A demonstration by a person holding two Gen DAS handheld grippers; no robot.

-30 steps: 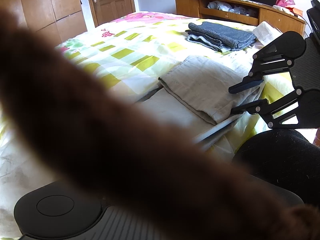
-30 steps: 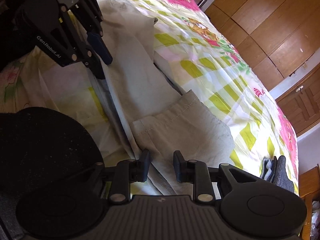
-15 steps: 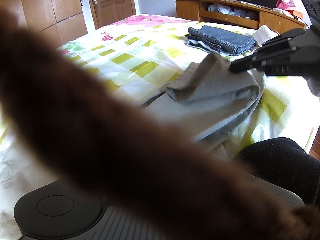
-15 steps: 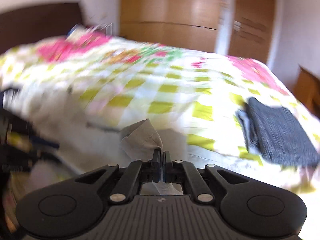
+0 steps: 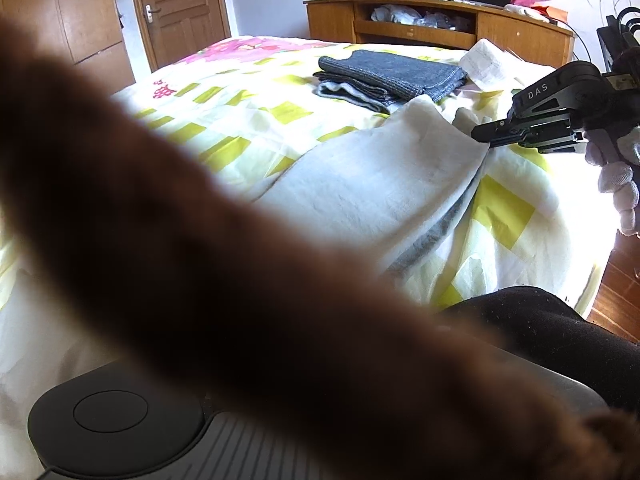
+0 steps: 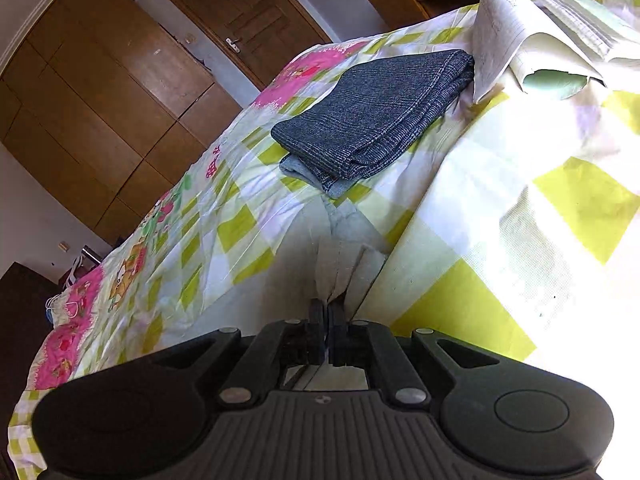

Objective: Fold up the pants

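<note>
Right gripper point(image 6: 326, 316) clamped on light grey pants point(image 5: 384, 184) edge, held low and level near bed's point(image 5: 516, 216) right edge, gloved hand point(image 5: 616, 168) behind. Left gripper: blurred brown obstruction point(image 5: 208, 264) blocks fingers, state unknown.

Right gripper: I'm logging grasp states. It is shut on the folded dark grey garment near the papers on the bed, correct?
Not quite. The right gripper is shut, but on the pale beige pants, not the dark grey garment, which lies untouched farther up the bed beside the papers. The right wrist view shows this.
</note>
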